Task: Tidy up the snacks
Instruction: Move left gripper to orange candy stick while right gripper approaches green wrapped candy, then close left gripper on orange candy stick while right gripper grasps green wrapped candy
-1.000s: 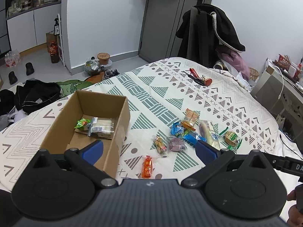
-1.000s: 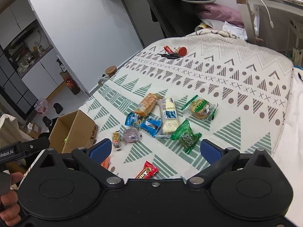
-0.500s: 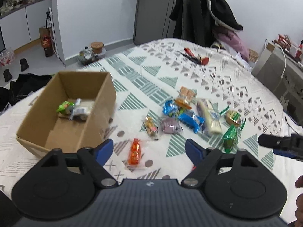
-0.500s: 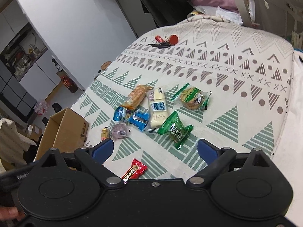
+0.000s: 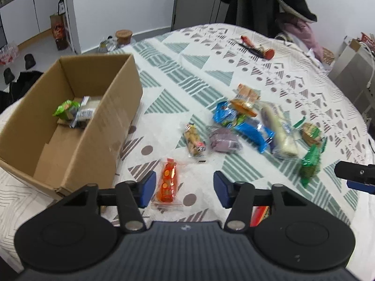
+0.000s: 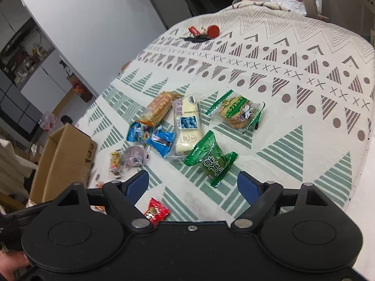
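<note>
Left wrist: orange snack packet (image 5: 167,182), crinkly, transparent-edged.

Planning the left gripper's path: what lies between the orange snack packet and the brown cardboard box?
Only bare patterned bedspread separates the orange snack packet from the brown cardboard box, as the left wrist view shows.

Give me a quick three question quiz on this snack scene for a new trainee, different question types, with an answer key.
1. True or false: the cardboard box already holds some snacks.
2. Which snack lies nearest the left gripper? A. orange packet B. green packet C. blue packet
3. Fill in: the keys lie at the bed's ____ end from the snacks.

Key: 1 true; 2 A; 3 far.
</note>
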